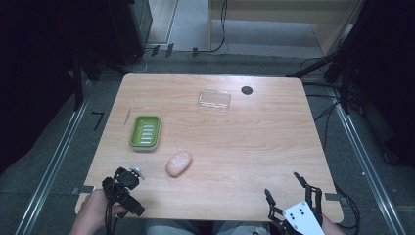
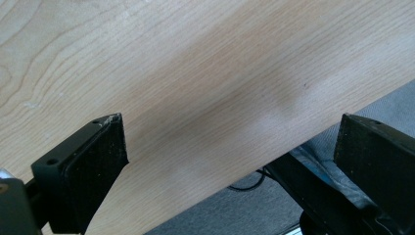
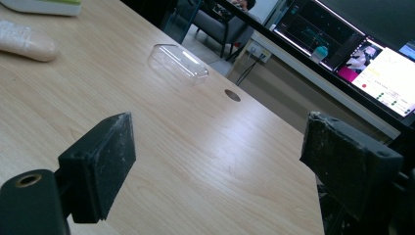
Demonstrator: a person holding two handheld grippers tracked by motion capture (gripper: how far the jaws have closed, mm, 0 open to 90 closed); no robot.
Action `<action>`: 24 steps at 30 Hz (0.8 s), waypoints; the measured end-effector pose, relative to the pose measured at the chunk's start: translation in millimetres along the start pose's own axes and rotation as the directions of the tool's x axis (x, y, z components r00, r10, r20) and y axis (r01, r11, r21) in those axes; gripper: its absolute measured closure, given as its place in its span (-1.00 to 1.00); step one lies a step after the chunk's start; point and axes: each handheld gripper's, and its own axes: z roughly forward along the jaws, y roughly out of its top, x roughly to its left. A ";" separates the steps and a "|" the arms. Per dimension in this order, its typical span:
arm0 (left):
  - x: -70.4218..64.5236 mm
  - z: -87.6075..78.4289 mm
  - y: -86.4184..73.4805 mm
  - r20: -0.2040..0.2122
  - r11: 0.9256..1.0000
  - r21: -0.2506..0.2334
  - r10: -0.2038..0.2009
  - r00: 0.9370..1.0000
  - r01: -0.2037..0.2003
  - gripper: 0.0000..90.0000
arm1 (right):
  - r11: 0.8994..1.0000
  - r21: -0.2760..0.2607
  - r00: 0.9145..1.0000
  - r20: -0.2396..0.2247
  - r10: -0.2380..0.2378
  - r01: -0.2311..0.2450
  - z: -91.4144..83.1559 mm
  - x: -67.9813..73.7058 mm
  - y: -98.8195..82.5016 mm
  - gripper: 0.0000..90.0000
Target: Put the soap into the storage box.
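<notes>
Waiting at the near edge: left gripper (image 1: 128,182) sits at the front-left corner of the table (image 1: 254,147), jaws spread wide over bare wood; right gripper (image 1: 288,192) sits at the front-right corner, jaws also wide, nothing between them. Soap bar (image 1: 179,163) lies flat, nearest the left gripper, just in front of the green soap dish (image 1: 145,131). Clear lid (image 1: 215,99) is well apart, near the far edge by the cable hole (image 1: 247,90). Likely job: soap into dish, lid on. Risks, my read: the rounded bar could squirt out of the jaws if pinched off-centre; approaching from the left could shove it into the dish; the lid is thin and transparent, easy to misjudge and skate toward the far edge.
</notes>
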 end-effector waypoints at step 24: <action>1.2 -6.3 1.6 -0.003 1.000 -0.017 0.003 1.000 -0.003 -1.00 | 1.000 -0.006 1.000 -0.003 -0.018 0.018 1.4 2.2 1.3 -0.71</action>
